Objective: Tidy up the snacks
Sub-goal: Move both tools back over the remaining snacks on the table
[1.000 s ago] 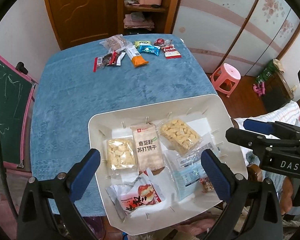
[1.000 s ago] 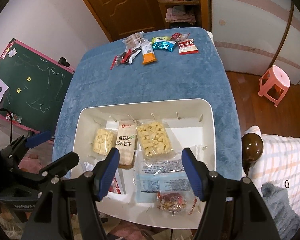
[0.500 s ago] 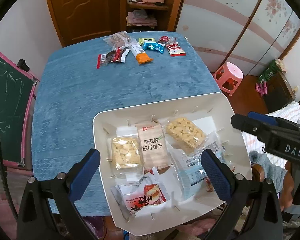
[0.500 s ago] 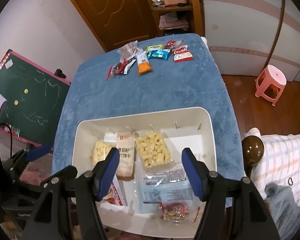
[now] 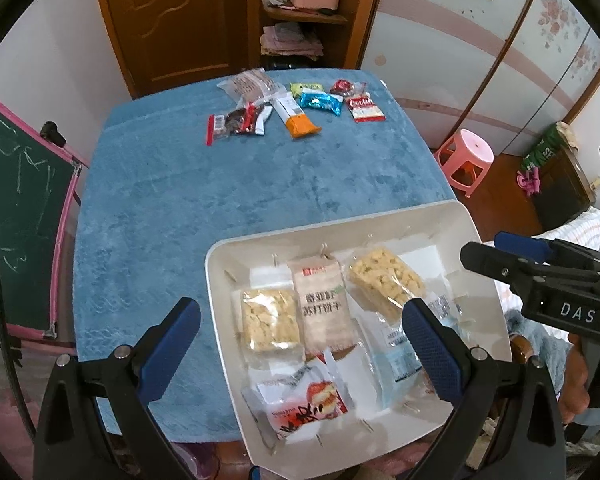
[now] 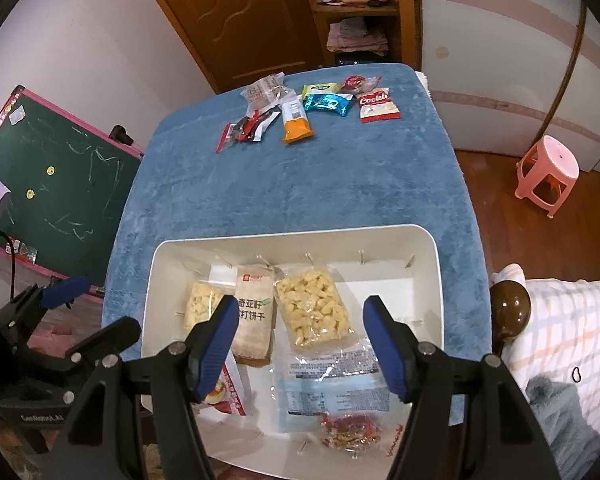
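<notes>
Both tools, left [image 5: 300, 350] and right [image 6: 296, 344], are held released and empty above the tray [image 6: 428, 248] at the table's near edge, while snacks [image 6: 296, 122] left at the far edge could be missed by a short reach.

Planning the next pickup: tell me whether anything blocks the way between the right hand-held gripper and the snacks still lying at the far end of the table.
Nothing visible blocks it. The right hand-held gripper, jaws open and empty, hangs over the white tray. Beyond the tray's far rim lies only bare blue cloth up to the loose snack packets.
</notes>
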### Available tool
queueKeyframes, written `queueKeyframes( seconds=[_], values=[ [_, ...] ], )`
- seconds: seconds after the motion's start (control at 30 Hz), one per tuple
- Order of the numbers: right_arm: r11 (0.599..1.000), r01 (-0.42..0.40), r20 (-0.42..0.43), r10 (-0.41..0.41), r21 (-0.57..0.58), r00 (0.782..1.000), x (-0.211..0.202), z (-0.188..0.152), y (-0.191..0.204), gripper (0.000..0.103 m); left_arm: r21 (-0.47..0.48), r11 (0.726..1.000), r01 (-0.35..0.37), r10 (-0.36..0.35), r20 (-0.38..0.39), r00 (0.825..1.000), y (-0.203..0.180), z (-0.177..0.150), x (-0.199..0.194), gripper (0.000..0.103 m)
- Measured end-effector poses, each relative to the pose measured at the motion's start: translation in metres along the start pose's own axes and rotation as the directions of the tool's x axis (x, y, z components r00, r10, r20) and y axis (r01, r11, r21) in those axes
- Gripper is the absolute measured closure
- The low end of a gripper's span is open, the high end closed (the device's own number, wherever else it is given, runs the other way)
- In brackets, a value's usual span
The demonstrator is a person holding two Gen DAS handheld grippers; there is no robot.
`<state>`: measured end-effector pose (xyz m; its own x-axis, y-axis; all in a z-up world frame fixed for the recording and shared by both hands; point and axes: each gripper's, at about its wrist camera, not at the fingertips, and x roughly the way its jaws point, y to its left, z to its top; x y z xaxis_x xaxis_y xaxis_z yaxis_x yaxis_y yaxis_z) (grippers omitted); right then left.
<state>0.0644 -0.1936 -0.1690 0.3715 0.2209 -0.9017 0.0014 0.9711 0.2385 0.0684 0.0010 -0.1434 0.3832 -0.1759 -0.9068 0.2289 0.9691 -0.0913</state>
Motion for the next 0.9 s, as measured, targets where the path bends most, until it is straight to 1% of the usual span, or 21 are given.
queueKeyframes(
  seconds=[0.17,0.27,0.4,0.47,0.53,0.57,0.6,0.63,0.67,0.73,0.77,0.8,0.83,0.9],
  values=[
    [1.0,0.019,0.007,-0.019,-0.015,1.0,-0.001,0.019,0.002,0.038,0.011,1.0,-0.022,0.021,0.039,0.999,0.009,0.023,-0.008,0.002],
    [0.998,0.038,0.044,-0.035,-0.052,0.998,-0.009,0.038,0.006,0.038,0.035,0.998,-0.047,0.044,0.081,0.996,0.014,0.046,-0.018,0.002],
    [0.992,0.074,0.124,-0.06,-0.106,0.99,-0.029,0.075,0.013,0.038,0.073,0.992,-0.099,0.086,0.162,0.983,0.02,0.086,-0.036,0.002],
    [0.986,0.101,0.179,-0.076,-0.131,0.981,-0.042,0.097,0.017,0.038,0.081,0.991,-0.111,0.093,0.196,0.976,0.024,0.111,-0.045,0.002],
    [0.981,0.127,0.238,-0.089,-0.147,0.967,-0.055,0.122,0.021,0.038,0.076,0.991,-0.111,0.091,0.222,0.971,0.028,0.135,-0.051,0.002],
    [0.979,0.137,0.264,-0.092,-0.154,0.96,-0.061,0.134,0.023,0.038,0.078,0.991,-0.108,0.087,0.238,0.967,0.031,0.152,-0.054,0.002],
    [0.976,0.149,0.293,-0.097,-0.16,0.951,-0.067,0.147,0.025,0.038,0.077,0.991,-0.112,0.09,0.245,0.965,0.032,0.161,-0.055,0.002],
    [0.973,0.162,0.325,-0.103,-0.162,0.94,-0.072,0.16,0.027,0.038,0.074,0.989,-0.125,0.102,0.258,0.961,0.034,0.177,-0.056,0.002],
    [0.971,0.172,0.347,-0.105,-0.166,0.932,-0.075,0.171,0.029,0.038,0.075,0.988,-0.133,0.108,0.27,0.957,0.035,0.187,-0.055,0.002],
    [0.966,0.189,0.375,-0.113,-0.174,0.92,-0.076,0.197,0.034,0.038,0.077,0.983,-0.165,0.136,0.292,0.947,0.037,0.212,-0.05,0.002],
    [0.966,0.192,0.378,-0.114,-0.174,0.919,-0.073,0.208,0.036,0.038,0.074,0.982,-0.173,0.145,0.292,0.945,0.038,0.221,-0.046,0.002],
    [0.967,0.188,0.374,-0.112,-0.174,0.921,-0.067,0.222,0.037,0.038,0.072,0.983,-0.17,0.143,0.287,0.947,0.04,0.233,-0.038,0.002],
    [0.968,0.181,0.362,-0.108,-0.174,0.926,-0.059,0.232,0.037,0.038,0.069,0.984,-0.164,0.139,0.278,0.95,0.043,0.24,-0.033,0.002],
    [0.971,0.162,0.33,-0.098,-0.174,0.939,-0.036,0.252,0.038,0.038,0.058,0.989,-0.139,0.121,0.243,0.962,0.05,0.257,-0.012,0.002]
  ],
)
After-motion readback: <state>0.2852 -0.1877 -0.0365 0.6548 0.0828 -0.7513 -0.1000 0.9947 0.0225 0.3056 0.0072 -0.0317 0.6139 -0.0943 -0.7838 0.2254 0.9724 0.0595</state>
